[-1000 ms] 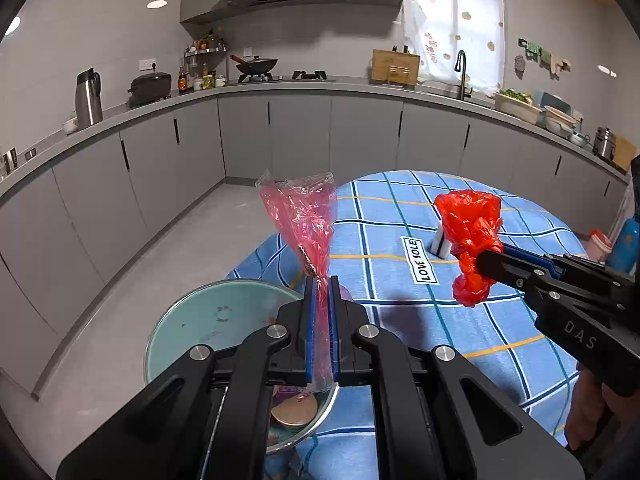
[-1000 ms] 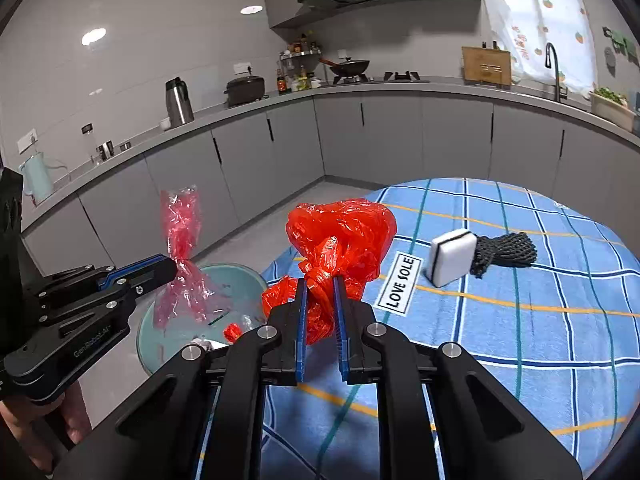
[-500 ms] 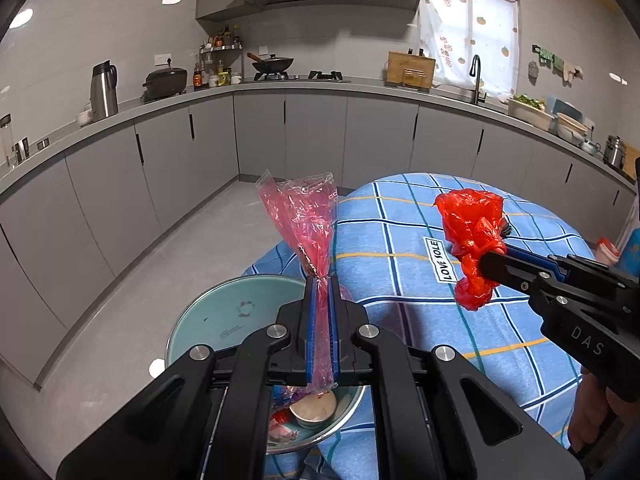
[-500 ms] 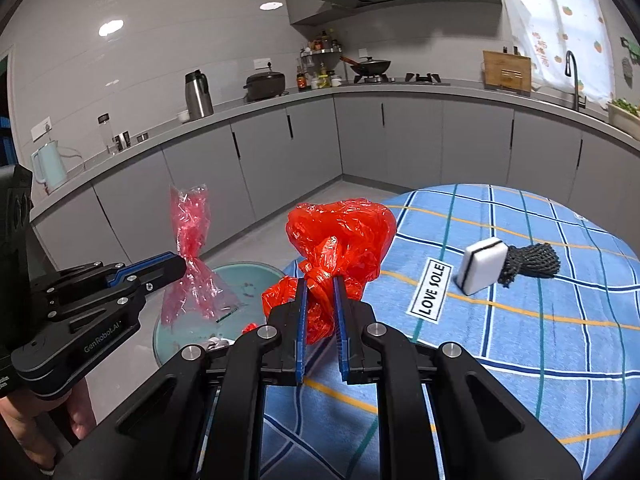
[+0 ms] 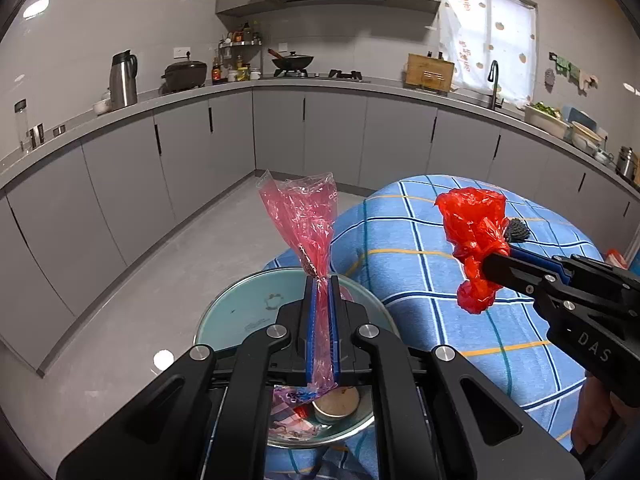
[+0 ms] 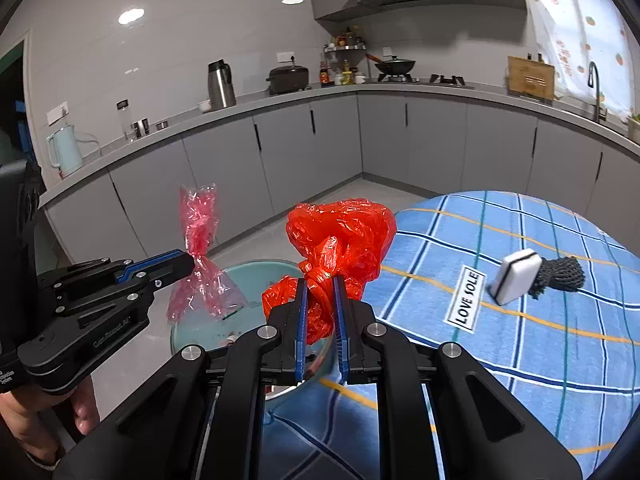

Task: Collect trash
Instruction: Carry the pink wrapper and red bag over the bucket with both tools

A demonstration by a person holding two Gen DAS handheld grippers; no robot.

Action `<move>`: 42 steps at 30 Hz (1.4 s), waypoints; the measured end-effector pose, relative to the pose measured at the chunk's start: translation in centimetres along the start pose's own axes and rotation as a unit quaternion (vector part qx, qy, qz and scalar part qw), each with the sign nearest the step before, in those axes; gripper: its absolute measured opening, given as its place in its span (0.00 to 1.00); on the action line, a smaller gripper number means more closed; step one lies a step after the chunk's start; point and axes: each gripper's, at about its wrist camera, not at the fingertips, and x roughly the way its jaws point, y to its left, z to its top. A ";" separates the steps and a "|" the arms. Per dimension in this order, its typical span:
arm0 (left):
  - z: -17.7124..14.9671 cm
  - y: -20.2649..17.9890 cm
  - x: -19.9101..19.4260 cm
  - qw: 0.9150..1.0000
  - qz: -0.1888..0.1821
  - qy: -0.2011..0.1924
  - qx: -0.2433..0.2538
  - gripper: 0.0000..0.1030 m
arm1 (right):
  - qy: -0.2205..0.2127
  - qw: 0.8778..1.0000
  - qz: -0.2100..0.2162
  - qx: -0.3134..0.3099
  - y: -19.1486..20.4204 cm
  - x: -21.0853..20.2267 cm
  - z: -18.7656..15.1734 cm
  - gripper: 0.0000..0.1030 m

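Note:
My left gripper (image 5: 322, 280) is shut on a clear pink plastic bag (image 5: 306, 220), held upright above a pale green bowl (image 5: 236, 312) that holds wrappers and a round lid. In the right wrist view the left gripper (image 6: 188, 266) pinches the pink bag (image 6: 198, 224) at its neck. My right gripper (image 6: 320, 280) is shut on a crumpled red plastic bag (image 6: 344, 232), held over the bowl's (image 6: 256, 276) right rim. In the left wrist view the right gripper (image 5: 490, 260) with the red bag (image 5: 472, 224) is to the right, above the table.
The round table has a blue checked cloth (image 6: 540, 340) with a "LOVE SOLE" label (image 6: 466, 300), a white sponge (image 6: 516, 274) and a black mesh scrubber (image 6: 560, 274). Grey kitchen cabinets (image 5: 320, 132) curve around behind, with grey floor (image 5: 160, 280) to the left.
Both grippers have risen and tilted up a little, keeping their bags. The bowl and table now sit lower in both views.

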 end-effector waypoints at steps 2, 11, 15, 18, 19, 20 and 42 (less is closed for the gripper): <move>-0.1 0.3 0.0 1.000 0.002 0.000 -0.003 0.06 | 0.002 1.000 0.004 -0.004 0.5 0.4 0.0 0.13; -0.5 1.7 0.4 1.000 0.009 0.005 -0.020 0.06 | 0.011 1.000 0.018 -0.018 1.9 2.0 0.4 0.13; -0.5 2.6 0.7 1.000 0.012 0.008 -0.028 0.06 | 0.015 0.999 0.025 -0.025 2.3 2.5 0.6 0.13; -0.7 2.8 0.9 0.999 0.014 0.011 -0.031 0.06 | 0.017 0.999 0.027 -0.030 2.7 3.0 0.7 0.13; -0.7 2.9 1.0 0.999 0.015 0.012 -0.032 0.06 | 0.018 0.999 0.028 -0.031 2.8 3.1 0.7 0.13; -0.8 3.0 1.1 0.999 0.016 0.013 -0.033 0.06 | 0.019 0.999 0.030 -0.031 2.9 3.3 0.8 0.13; -1.3 3.8 2.7 0.998 0.020 0.031 -0.040 0.08 | 0.050 0.997 0.042 -0.036 3.0 6.8 -0.2 0.14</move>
